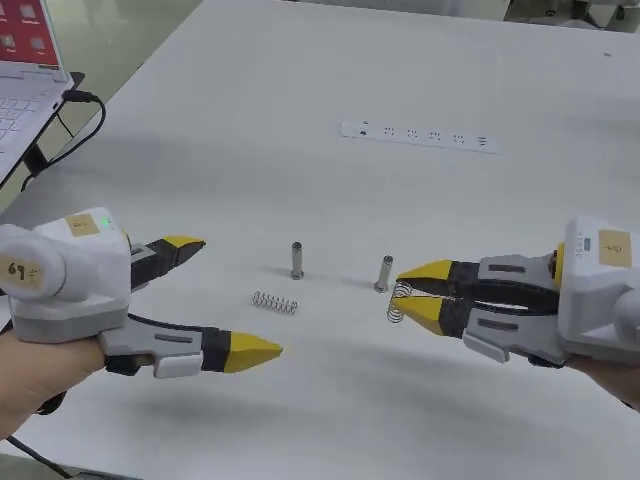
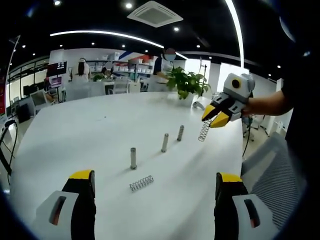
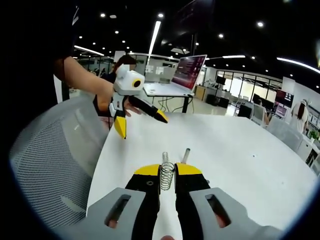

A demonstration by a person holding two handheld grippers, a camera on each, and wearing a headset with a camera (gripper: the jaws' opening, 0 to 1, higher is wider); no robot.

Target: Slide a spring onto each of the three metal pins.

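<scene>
Right hand-held gripper (image 1: 400,292) clamped on spring (image 3: 167,176), just beside one pin (image 1: 384,273). Left hand-held gripper (image 1: 240,295) wide apart above bench (image 1: 300,150). Second spring (image 1: 274,301) lies flat near another pin (image 1: 297,260).

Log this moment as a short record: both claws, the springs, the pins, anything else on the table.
left claw: open, holding nothing, above the table
right claw: shut on the held spring, near the pins
loose spring: lying flat on the table
pins: three, upright in a row; near pin and middle pin are bare; far pin looks ribbed, perhaps already wearing a spring
other: power strip; laptop at the table edge
</scene>
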